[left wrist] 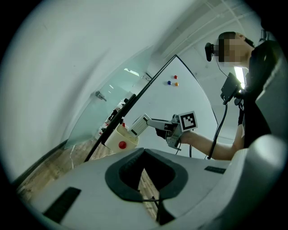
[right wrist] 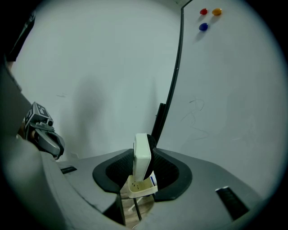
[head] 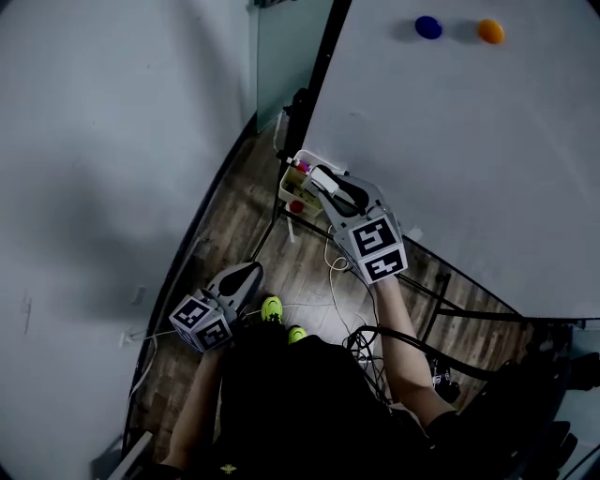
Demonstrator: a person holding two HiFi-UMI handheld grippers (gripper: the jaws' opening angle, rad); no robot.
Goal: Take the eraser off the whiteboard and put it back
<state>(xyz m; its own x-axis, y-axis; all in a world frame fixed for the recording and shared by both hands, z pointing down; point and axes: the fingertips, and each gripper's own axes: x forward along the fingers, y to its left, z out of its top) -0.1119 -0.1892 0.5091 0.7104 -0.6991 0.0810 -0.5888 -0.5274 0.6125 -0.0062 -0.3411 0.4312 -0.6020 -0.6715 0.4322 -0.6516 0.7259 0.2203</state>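
Note:
My right gripper [head: 330, 190] is shut on the white eraser [head: 324, 177], which stands on edge between its jaws [right wrist: 142, 155]. It holds the eraser in front of the whiteboard [head: 450, 141], just above the small white tray [head: 287, 192] on the board's stand. In the right gripper view that tray [right wrist: 143, 189] shows right under the eraser. The left gripper view shows the eraser [left wrist: 138, 125] sticking out of the right gripper [left wrist: 158, 126] over the tray [left wrist: 119, 139]. My left gripper [head: 246, 275] hangs low at the left, shut and with nothing in it.
Blue [head: 428, 27] and orange [head: 490, 31] magnets stick near the board's top. The black board frame [head: 323, 66] runs down to the tray, which holds markers. Cables [head: 352, 328] lie on the wooden floor by the stand. A grey wall [head: 112, 141] is on the left.

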